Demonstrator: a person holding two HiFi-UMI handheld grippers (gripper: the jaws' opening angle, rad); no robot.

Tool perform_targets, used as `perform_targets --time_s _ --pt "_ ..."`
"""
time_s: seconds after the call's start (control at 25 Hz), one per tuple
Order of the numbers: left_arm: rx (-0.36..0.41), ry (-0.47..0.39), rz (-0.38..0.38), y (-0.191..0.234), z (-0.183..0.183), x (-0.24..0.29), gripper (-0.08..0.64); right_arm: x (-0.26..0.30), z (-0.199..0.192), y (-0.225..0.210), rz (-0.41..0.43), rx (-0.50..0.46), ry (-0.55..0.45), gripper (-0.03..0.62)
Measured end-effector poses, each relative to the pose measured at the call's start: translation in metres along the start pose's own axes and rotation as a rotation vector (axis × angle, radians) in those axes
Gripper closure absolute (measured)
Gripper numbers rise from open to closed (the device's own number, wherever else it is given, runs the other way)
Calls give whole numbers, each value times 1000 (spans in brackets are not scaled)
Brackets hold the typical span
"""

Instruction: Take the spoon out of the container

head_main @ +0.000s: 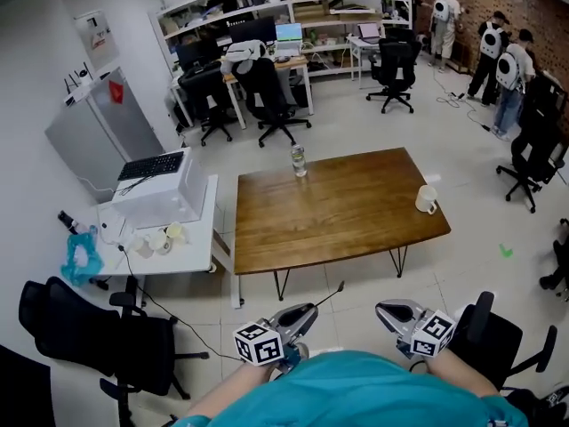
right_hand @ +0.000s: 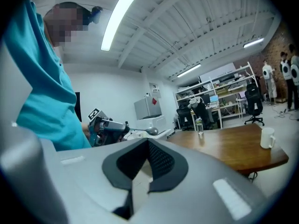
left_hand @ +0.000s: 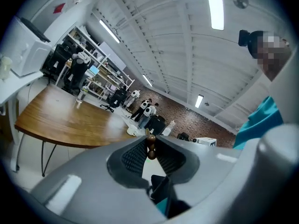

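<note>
My left gripper is held close to my body and is shut on a spoon. The thin handle sticks out up and to the right. In the left gripper view the spoon's brown beaded end sits pinched between the pads. The right gripper view shows the left gripper with the spoon's bowl pointing right. My right gripper is shut with nothing in it. A white mug stands at the right end of the wooden table, far from both grippers.
A clear bottle stands at the table's far edge. A white side desk with a box and small items lies to the left. Black office chairs stand near me on both sides. People stand at the back right.
</note>
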State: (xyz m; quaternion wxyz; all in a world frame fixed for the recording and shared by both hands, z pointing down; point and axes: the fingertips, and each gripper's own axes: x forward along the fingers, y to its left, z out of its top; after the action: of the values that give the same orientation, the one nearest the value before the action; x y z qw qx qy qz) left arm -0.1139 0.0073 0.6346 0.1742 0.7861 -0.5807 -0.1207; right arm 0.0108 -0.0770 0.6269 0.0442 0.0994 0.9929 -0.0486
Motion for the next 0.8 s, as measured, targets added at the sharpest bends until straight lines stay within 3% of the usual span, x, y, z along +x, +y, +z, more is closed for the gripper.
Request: perform_targets --time_s 0.24,0.44,0.8 --pt "94 -55 98 -33 11 -71 509 7 8 52 56 25 -6 591" --pt "186 -108 157 -31 21 -152 509 53 4 102 92 15 -5 591" --pt "116 -157 212 25 38 -283 509 163 -14 177 118 86 0 591"
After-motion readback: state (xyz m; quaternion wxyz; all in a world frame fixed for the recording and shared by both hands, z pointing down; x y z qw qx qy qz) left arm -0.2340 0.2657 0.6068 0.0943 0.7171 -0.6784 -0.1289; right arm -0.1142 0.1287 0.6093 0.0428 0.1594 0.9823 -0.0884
